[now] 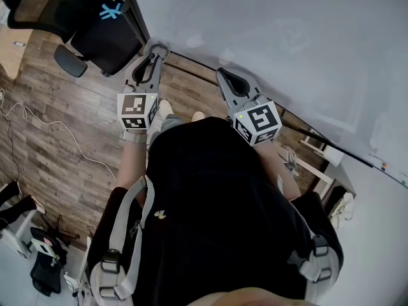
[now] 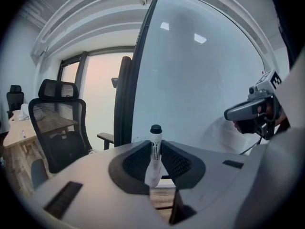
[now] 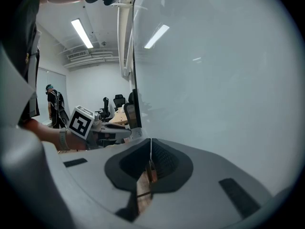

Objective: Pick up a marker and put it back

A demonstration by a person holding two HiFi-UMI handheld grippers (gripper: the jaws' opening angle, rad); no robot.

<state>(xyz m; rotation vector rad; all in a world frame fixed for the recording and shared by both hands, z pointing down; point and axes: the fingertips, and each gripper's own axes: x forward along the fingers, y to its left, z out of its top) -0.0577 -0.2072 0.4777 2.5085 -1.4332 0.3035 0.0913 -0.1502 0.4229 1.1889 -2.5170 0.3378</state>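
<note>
Marker (image 2: pixel 154 149) stands clamped in the left gripper's (image 2: pixel 153 163) jaws, long axis upright, black cap up, just off the whiteboard (image 2: pixel 200 80). Right gripper (image 3: pixel 150 166) hangs beside it, jaws together on nothing. What may be the board's ledge (image 1: pixel 344 150) lies farther right.

- Whiteboard (image 1: pixel 287 30): smooth, glossy white face that mirrors the ceiling lights, with a dark matt frame along its edge.
- Floor (image 1: pixel 38 164) under the whiteboard: brown-grey wood-look planks, grained and matt.
- Office chair (image 1: pixel 95 30) left of the whiteboard: black see-through mesh back on a matt black plastic frame.
- Left gripper (image 1: pixel 155 51) and right gripper (image 1: pixel 226 78), both facing the whiteboard: matt grey plastic shells, with jaws lined in black ribbed pads.
- Marker (image 2: pixel 154 149) in front of the whiteboard: smooth, slightly shiny white plastic barrel with a black cap.
- Person's top (image 1: pixel 210 203): plain black matt cloth, crossed by grey woven straps (image 1: pixel 137 222).
</note>
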